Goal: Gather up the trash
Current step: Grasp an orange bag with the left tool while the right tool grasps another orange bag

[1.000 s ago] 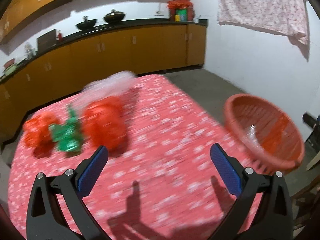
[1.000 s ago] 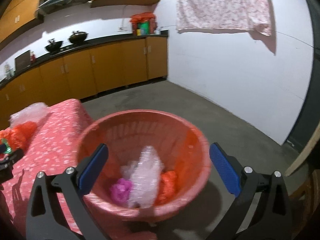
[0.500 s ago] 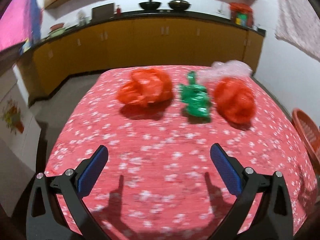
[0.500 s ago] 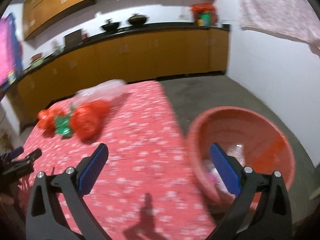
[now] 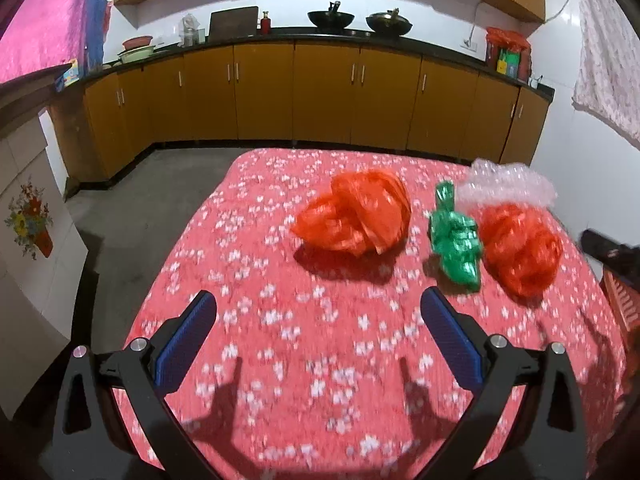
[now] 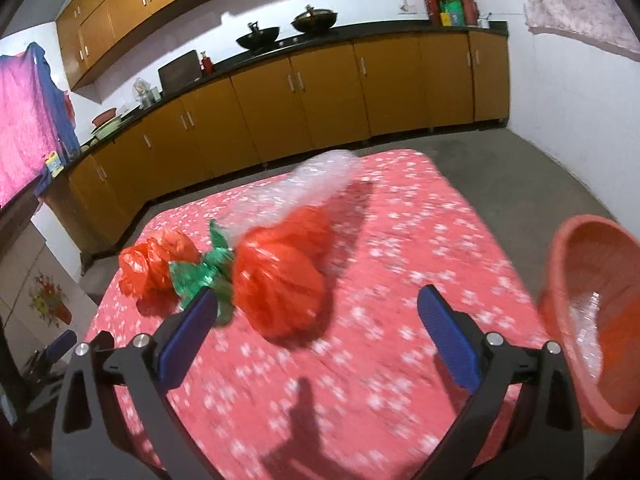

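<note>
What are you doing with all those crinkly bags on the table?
A person is tidying up trash with two hand-held grabbers. Both the left gripper and the right gripper are open and empty above the red flowery table. Four pieces wait there: an orange bag, a green wrapper, another orange bag and clear bubble wrap. The orange basket beside the table already holds some plastic.

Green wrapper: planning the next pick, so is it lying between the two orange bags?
Yes, the green wrapper lies between both orange bags.
</note>
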Motion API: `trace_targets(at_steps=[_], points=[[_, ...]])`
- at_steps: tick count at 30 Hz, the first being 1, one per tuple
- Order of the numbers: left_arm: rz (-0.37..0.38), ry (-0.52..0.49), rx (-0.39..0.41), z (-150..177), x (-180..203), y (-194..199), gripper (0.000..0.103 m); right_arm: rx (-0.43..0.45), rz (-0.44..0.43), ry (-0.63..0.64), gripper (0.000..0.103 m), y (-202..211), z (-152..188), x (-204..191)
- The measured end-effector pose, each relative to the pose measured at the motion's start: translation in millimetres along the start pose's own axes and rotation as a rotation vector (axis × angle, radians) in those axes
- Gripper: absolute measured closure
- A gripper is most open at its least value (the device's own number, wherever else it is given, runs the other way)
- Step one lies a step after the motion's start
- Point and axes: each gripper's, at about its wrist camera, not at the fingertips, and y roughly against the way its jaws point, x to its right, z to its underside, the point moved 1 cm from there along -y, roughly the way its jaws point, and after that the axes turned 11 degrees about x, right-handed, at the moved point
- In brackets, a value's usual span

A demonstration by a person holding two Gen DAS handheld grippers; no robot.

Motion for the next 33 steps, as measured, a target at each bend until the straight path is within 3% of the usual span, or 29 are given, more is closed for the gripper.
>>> trace_targets(at_steps=[5, 10, 12, 14, 19, 28, 33], points=[[-0.006, 0.002, 0.02, -14, -1, -16, 0.002, -0.038, 0.019, 0.09, 0.018, -37, 3, -18], [0.006, 0.012, 0.031, -26, -2, -32, 0.002, -0.089, 0.016, 0.095, 0.024, -59, 8, -17], [0.011, 0.005, 0.035, -28, 0, -38, 0.002, -0.104, 0.004, 0.111, 0.032, -64, 11, -19], [0.013, -0.009, 0.027, -29, 4, -46, 0.002, -0.134, -0.023, 0.126, 0.049, -70, 14, -21], [0.044, -0.038, 0.002, -31, 17, -61, 0.002, -0.134, -0.043, 0.144, 0.063, -66, 16, -20], [0.074, -0.118, -0.044, -33, 32, -92, 0.003, -0.142, -0.062, 0.109, 0.067, -44, 22, -3], [0.123, -0.086, -0.087, -26, 29, -95, 0.025, -0.148, -0.072, 0.096, 0.067, -27, 28, 4]])
